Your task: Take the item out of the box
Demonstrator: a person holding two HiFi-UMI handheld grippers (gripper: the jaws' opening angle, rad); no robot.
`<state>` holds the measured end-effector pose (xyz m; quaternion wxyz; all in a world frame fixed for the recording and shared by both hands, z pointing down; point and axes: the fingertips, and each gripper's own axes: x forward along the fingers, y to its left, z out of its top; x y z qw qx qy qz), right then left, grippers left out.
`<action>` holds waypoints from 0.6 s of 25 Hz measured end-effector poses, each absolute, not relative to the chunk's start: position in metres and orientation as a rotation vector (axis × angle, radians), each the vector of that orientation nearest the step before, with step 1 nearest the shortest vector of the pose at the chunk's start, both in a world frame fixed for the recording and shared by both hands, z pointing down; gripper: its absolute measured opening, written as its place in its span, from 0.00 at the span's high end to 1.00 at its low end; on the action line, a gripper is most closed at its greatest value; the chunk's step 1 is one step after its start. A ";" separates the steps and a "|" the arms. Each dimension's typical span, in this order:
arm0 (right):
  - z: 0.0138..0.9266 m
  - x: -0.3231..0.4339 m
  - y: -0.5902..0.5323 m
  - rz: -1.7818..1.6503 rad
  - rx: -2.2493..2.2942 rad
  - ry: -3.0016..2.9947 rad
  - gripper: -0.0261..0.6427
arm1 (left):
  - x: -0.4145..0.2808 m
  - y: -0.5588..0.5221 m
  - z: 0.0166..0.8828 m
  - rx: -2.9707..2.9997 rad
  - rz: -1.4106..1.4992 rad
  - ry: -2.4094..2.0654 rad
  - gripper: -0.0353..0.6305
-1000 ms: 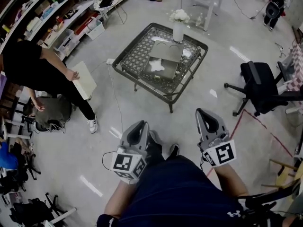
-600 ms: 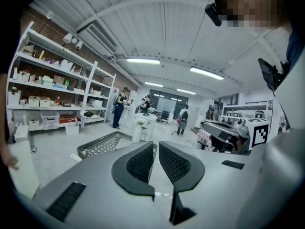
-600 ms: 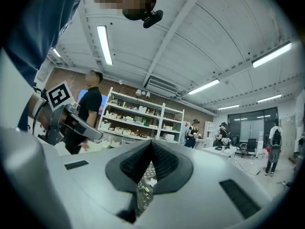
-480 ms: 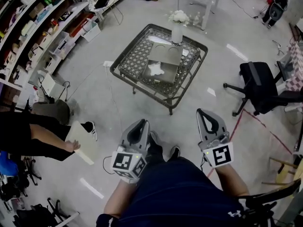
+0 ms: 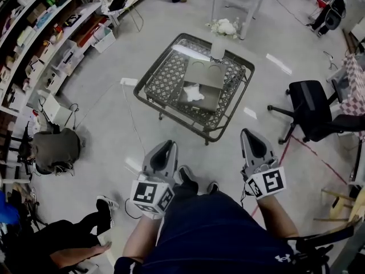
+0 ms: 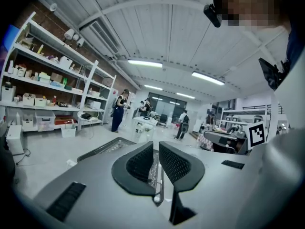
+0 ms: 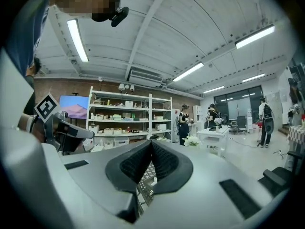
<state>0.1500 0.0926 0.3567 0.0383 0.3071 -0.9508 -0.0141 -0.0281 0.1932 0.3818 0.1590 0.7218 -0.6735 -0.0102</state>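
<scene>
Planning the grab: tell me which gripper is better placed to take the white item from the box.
Left, narrowly: the left gripper lines up closer with the white item, jaws slightly apart; the right gripper is shut.

Even light from ceiling strip lights, glare streaks on floor, fisheye-darkened corners

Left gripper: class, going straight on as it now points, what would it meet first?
Probably the near rim of the low dark metal lattice-top table; only bare floor shows between it and the left gripper, though depth is uncertain.
</scene>
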 end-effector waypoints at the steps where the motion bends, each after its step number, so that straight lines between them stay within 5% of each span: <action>1: 0.358 0.143 0.090 -0.033 0.949 -2.909 0.96 | -0.038 0.190 0.382 2.067 -0.032 -1.925 0.87; 15: 0.374 0.084 0.078 0.130 1.128 -2.806 0.96 | -0.130 0.177 0.402 2.087 -0.051 -1.867 0.87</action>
